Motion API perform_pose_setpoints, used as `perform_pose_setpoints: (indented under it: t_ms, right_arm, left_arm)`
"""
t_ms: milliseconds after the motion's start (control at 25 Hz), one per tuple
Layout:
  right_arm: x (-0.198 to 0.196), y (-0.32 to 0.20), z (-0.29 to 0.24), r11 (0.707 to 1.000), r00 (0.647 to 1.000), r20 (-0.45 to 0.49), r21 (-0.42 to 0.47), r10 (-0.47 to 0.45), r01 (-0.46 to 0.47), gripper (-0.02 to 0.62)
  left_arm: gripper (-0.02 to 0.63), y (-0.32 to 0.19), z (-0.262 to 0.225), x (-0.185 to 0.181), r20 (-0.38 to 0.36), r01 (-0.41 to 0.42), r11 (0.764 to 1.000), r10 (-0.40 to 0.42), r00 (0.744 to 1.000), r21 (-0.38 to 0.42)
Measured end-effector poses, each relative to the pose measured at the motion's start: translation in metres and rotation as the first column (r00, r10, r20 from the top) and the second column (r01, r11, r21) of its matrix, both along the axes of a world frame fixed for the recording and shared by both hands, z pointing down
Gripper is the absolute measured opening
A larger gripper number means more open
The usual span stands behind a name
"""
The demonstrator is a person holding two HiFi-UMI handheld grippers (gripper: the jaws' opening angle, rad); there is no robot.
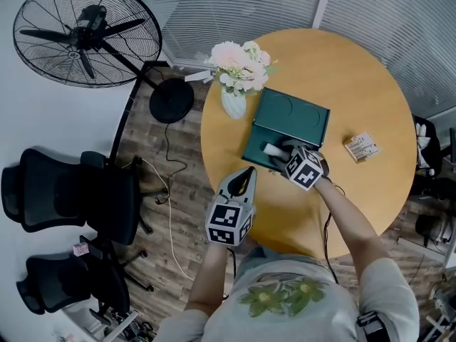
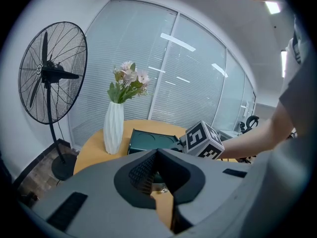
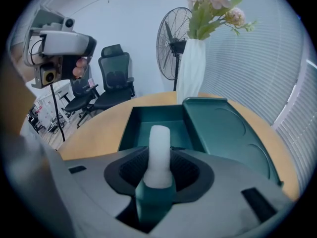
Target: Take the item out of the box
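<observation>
One round table (image 1: 356,84) with a light wooden top fills the middle of the head view, on a wood-plank floor. To its left stands one large black pedestal fan (image 1: 85,34) with a wire cage. Two black high-backed office chairs (image 1: 57,191) (image 1: 64,280) stand further left, one behind the other.

On the table lies one dark green rectangular box (image 1: 255,147), open. Its lid (image 1: 292,116) is folded back on the far side and shows two round outlines pressed into it. Just beside the box's far left corner stands one white ribbed vase (image 1: 233,104) holding a bunch of pale pink and white flowers (image 1: 239,63).

There are two grey hand-held grippers, each carrying one cube with black-and-white square markers. The left gripper (image 1: 248,171) hovers off the table's near left edge, its jaws pinched together on nothing. The right gripper (image 1: 281,150) reaches into the box from the near right, clamped on the item.

One small flat cardboard pack (image 1: 361,147) lies to the right of the box, well apart from it. Its print is too small to read. No other writing is legible.

The item is one small white cylinder with a dark green lower part (image 3: 159,148). It sits between the right gripper's pads, its white end pointing out over the box's open tray (image 3: 148,120). Whether it touches the tray floor cannot be told.
</observation>
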State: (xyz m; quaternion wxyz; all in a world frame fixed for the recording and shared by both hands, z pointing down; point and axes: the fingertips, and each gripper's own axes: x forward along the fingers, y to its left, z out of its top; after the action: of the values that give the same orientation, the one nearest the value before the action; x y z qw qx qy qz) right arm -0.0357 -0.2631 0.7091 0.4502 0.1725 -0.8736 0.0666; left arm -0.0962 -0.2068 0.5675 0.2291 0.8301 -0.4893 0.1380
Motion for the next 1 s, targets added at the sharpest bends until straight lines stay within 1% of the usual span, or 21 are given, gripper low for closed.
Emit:
perform_pose_setpoints:
  t_ms: [1000]
  right_arm:
    - [-0.002, 0.02, -0.058, 0.996, 0.998, 0.056, 0.089, -0.038, 0.033, 0.143]
  left_arm:
    - [0.003, 0.027, -0.038, -0.001, 0.013, 0.035, 0.997, -0.036, 0.999, 0.069]
